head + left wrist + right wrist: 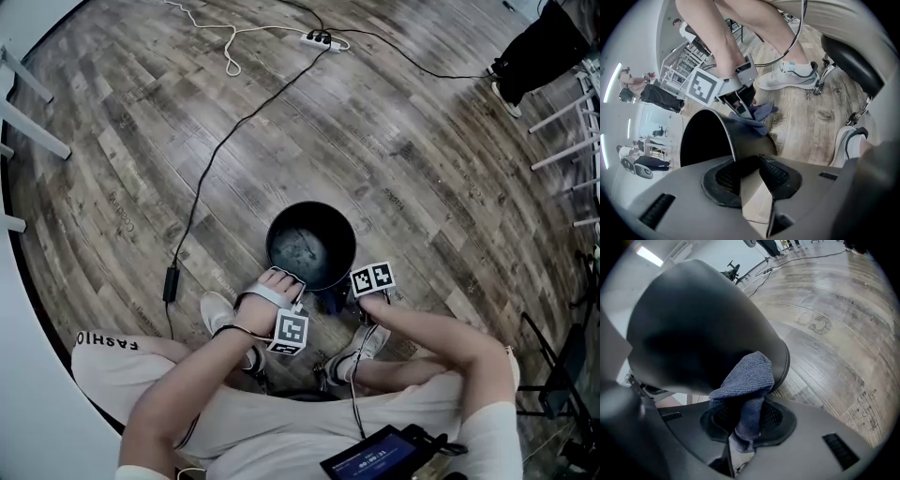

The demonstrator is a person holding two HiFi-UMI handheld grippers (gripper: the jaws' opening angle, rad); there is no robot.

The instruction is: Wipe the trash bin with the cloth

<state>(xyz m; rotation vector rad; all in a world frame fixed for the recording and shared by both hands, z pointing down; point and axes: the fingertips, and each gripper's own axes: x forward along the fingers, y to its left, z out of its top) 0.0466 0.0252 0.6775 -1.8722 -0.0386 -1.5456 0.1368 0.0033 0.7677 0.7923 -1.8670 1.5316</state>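
Observation:
A black trash bin (310, 246) stands upright on the wood floor, just in front of the seated person's feet. My left gripper (281, 278) sits on its near-left rim. In the left gripper view the bin's thin wall (745, 140) runs in between the two pads, and my left gripper (750, 171) is shut on it. My right gripper (339, 298) is low at the bin's near-right side. It is shut on a blue cloth (747, 376), whose bunched end presses against the bin's outer wall (693, 333). From the left gripper view the cloth (759, 115) shows against the far side of the bin.
A black cable (216, 159) runs from a power strip (319, 39) across the floor past the bin's left. The person's shoes (787, 77) and a stool base (853, 65) are close behind the bin. White furniture legs (33, 122) stand at left, another person (534, 52) at far right.

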